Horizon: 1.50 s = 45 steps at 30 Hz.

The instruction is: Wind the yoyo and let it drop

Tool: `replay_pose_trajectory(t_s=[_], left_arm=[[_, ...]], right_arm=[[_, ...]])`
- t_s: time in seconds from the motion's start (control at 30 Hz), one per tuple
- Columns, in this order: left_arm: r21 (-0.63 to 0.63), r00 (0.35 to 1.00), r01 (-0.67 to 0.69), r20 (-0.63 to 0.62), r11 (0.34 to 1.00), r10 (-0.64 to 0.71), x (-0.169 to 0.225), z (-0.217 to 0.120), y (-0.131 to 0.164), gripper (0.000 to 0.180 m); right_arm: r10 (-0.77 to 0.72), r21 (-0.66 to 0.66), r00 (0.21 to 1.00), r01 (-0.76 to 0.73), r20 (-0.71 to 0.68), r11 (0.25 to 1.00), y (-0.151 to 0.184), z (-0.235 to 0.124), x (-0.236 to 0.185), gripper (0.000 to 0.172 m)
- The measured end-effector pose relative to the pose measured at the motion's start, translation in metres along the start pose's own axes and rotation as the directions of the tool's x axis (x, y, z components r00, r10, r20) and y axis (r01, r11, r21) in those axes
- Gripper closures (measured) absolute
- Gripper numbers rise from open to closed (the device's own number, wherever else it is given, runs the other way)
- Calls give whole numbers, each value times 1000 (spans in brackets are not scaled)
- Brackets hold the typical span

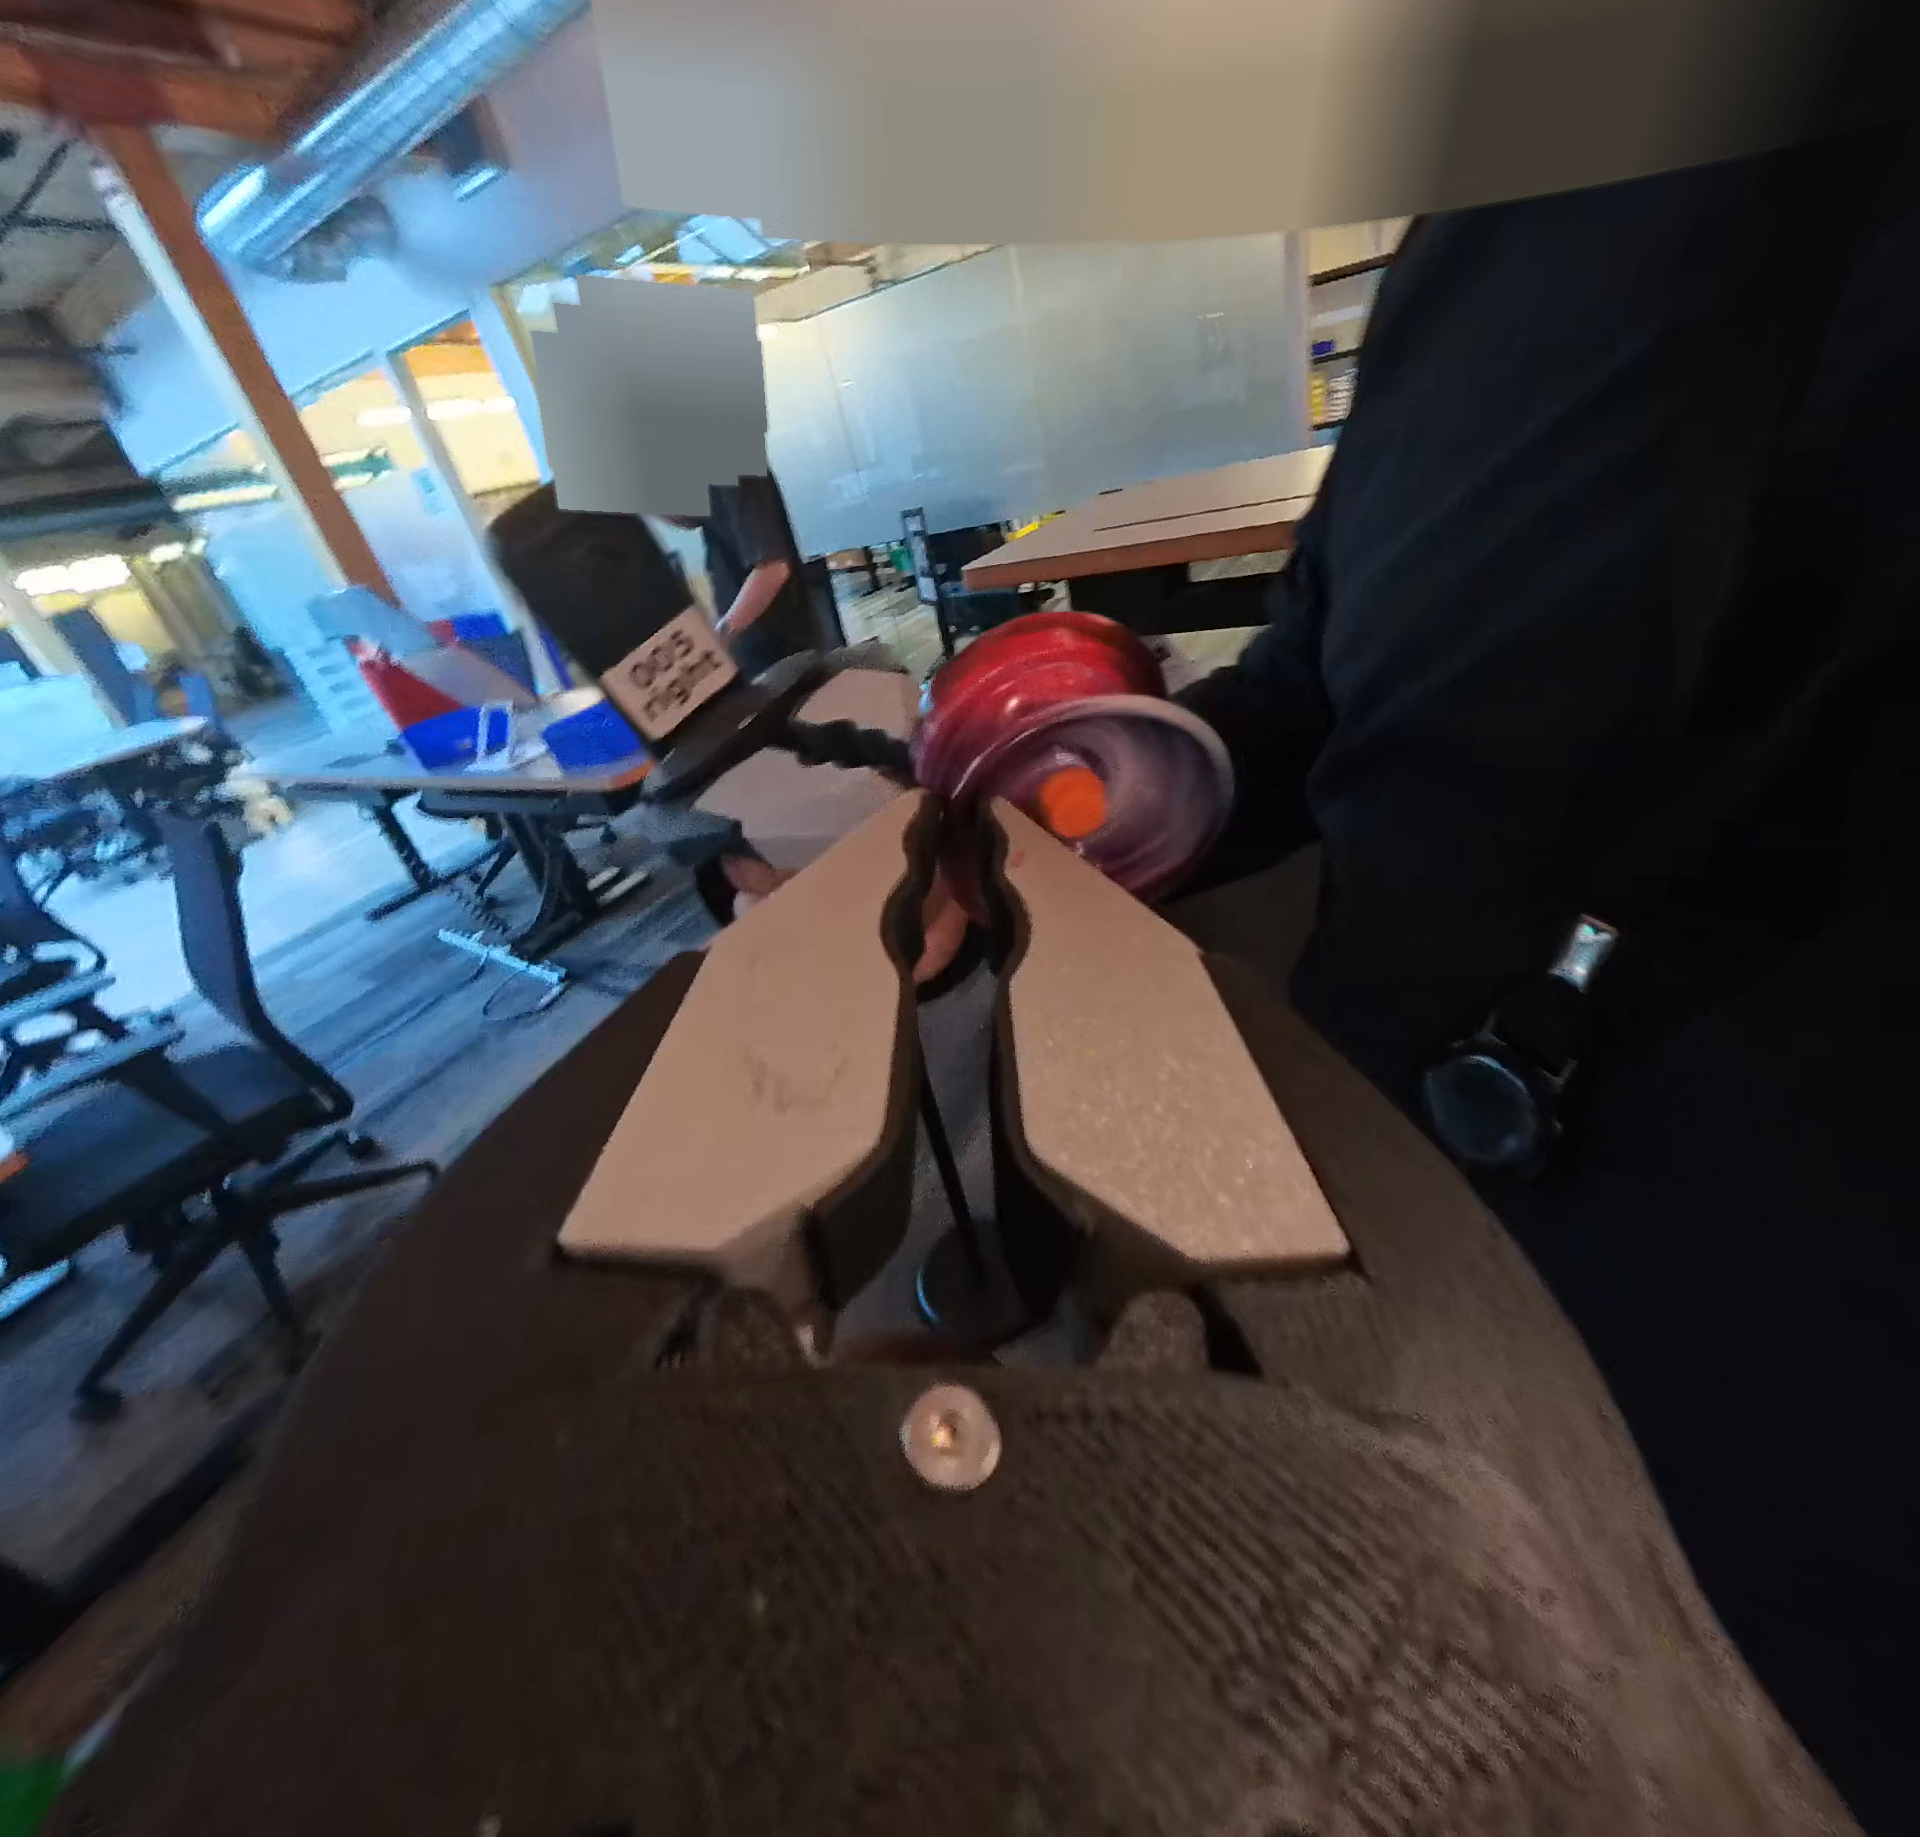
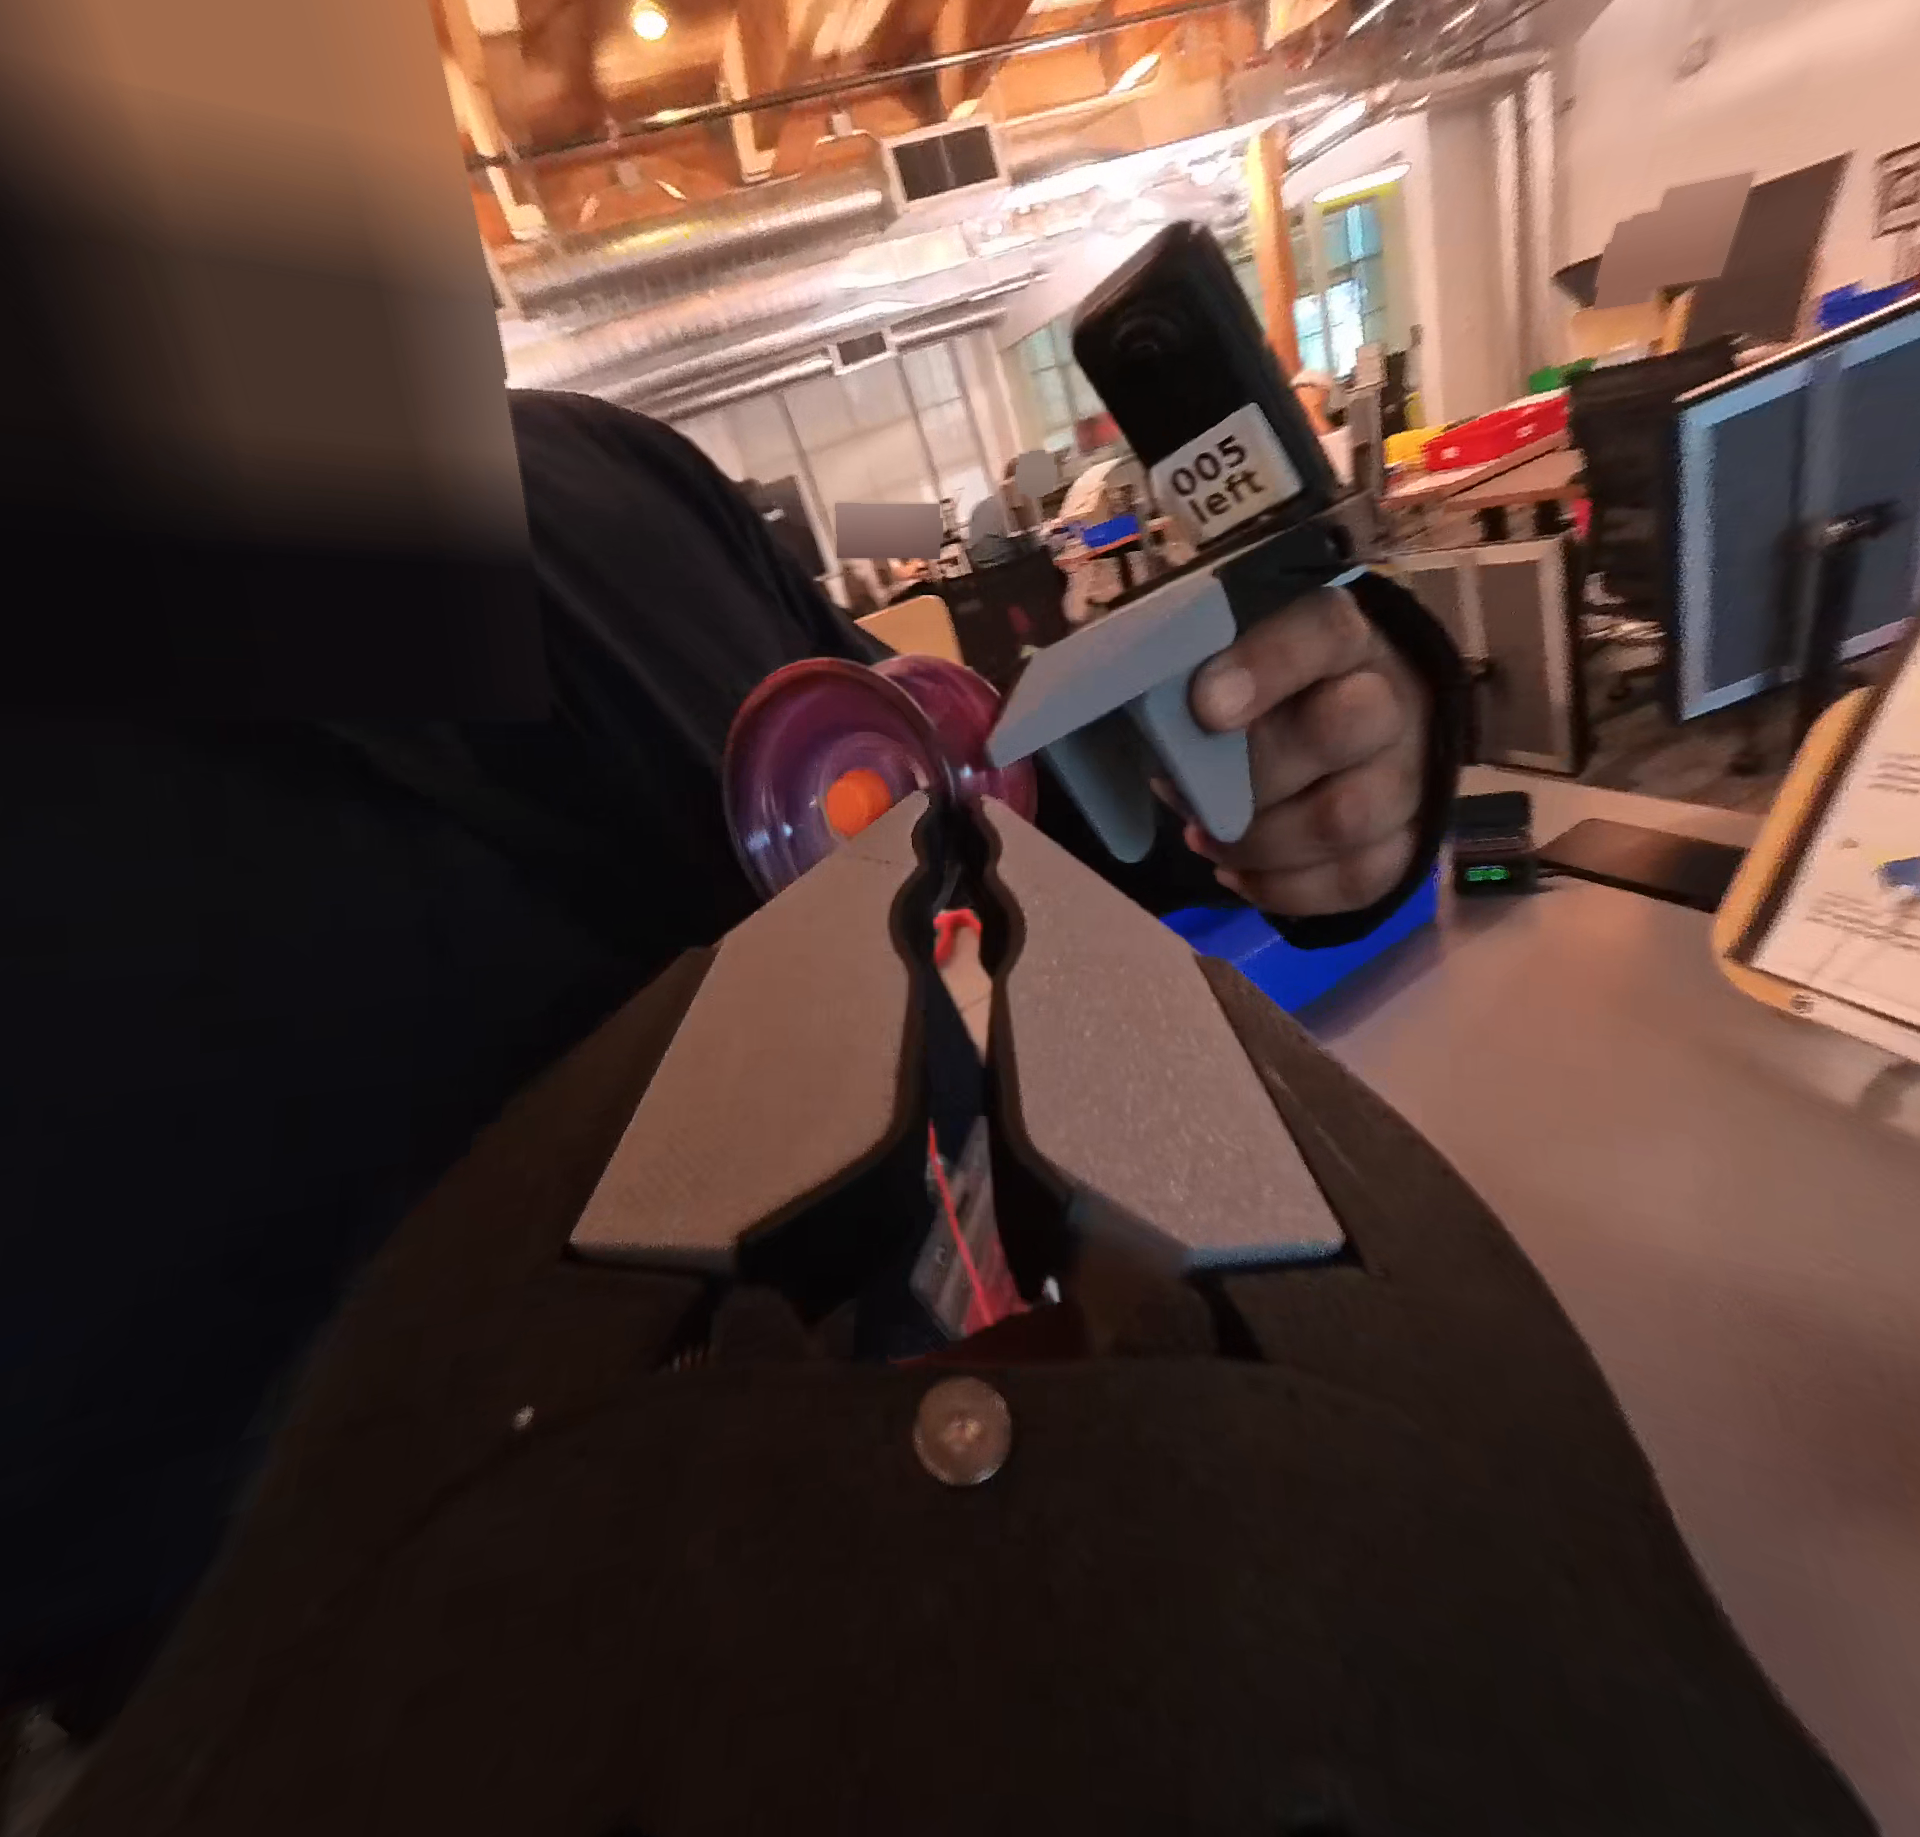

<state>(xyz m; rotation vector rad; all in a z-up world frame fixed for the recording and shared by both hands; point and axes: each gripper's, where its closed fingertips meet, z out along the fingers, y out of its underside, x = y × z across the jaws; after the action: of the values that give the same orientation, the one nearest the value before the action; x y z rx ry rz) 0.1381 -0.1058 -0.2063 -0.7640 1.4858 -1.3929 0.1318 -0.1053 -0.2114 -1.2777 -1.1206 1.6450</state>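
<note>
Left hand-held gripper [image 1: 954, 805]: my fingers nearly shut at yoyo's [image 1: 1060, 738] groove, grip on cord unclear | Right hand-held gripper [image 2: 954, 808]: tips closed at same groove | Yoyo: midair between both, above bench [image 2: 1558, 1112] | Handling: rigid, smooth, light; I judge rims slippery, take cord or axle.

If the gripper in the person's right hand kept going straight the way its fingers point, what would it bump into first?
Most likely the purple-red yoyo: it sits right at the right gripper's closed fingertips. Just beyond is the left gripper, though depth is hard to judge.
</note>
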Motion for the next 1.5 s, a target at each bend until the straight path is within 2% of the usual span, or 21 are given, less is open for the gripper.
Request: replay_pose_trajectory(t_s=[0.07,0.17,0.3,0.4,0.5,0.6,0.7,0.8,0.83,0.87,0.9,0.97,1.03,1.07,1.17,1.23,1.27,1.33,1.37,1.4,1.5], left_arm=[[-34,997,60,57,998,-58,-7,-2,6,175],[-104,968,224,142,969,-209,-13,-13,24,160],[-76,862,503,124,861,-492,-3,-18,31,157],[-141,802,597,148,790,-579,1,-6,44,145],[-107,790,611,145,784,-596,-2,7,37,149],[-94,790,608,169,788,-589,-8,12,35,173],[-123,823,561,196,819,-534,-9,14,40,178],[-143,860,499,201,855,-469,-7,17,38,179],[-125,863,495,182,860,-471,-6,18,31,179],[-112,862,500,162,859,-481,-5,19,26,179],[-110,861,503,153,857,-486,-5,20,23,179],[-94,862,502,139,860,-488,-5,23,20,179],[-63,851,521,113,851,-512,-5,25,15,179],[-52,847,528,102,847,-522,-5,25,13,179],[-56,854,517,102,854,-511,-6,24,11,179],[-60,857,513,90,856,-507,-3,22,9,179],[-60,857,513,84,856,-508,-2,21,7,179],[-53,855,516,86,855,-511,-3,18,6,180],[-52,854,517,94,854,-512,-4,16,7,179],[-51,852,520,100,853,-514,-5,14,7,179],[-39,846,528,103,848,-523,-5,9,7,179]], right_arm=[[-14,3,998,14,-56,1000,2,-7,5,172],[-42,1,985,43,-166,999,6,-21,17,171],[-126,-34,951,121,-284,992,9,-41,28,172],[-175,-42,931,171,-320,984,4,-50,29,172],[-251,-127,898,219,-362,967,10,-51,33,172],[-289,-173,884,240,-369,955,14,-48,33,172],[-285,-142,879,249,-382,958,12,-51,31,171],[-222,-104,907,198,-358,975,16,-55,27,167],[-203,-93,910,182,-361,979,19,-59,28,161],[-180,-67,917,167,-356,984,22,-62,27,147],[-150,-30,929,148,-339,989,24,-63,25,139],[-105,-11,951,106,-291,994,34,-57,20,134],[-90,-70,962,74,-259,995,49,-47,20,129],[-90,-85,965,71,-246,994,53,-41,20,132],[-76,-83,985,63,-155,995,57,-25,12,156],[-65,-125,987,47,-143,991,65,-18,15,172],[-54,-143,987,32,-151,989,69,-17,18,171],[-3,-140,991,-16,-134,990,73,-13,20,155],[14,-139,993,-30,-114,990,74,-11,18,154],[5,-146,994,-21,-107,989,75,-10,18,167],[-26,-180,993,4,-119,984,78,-9,20,172]])
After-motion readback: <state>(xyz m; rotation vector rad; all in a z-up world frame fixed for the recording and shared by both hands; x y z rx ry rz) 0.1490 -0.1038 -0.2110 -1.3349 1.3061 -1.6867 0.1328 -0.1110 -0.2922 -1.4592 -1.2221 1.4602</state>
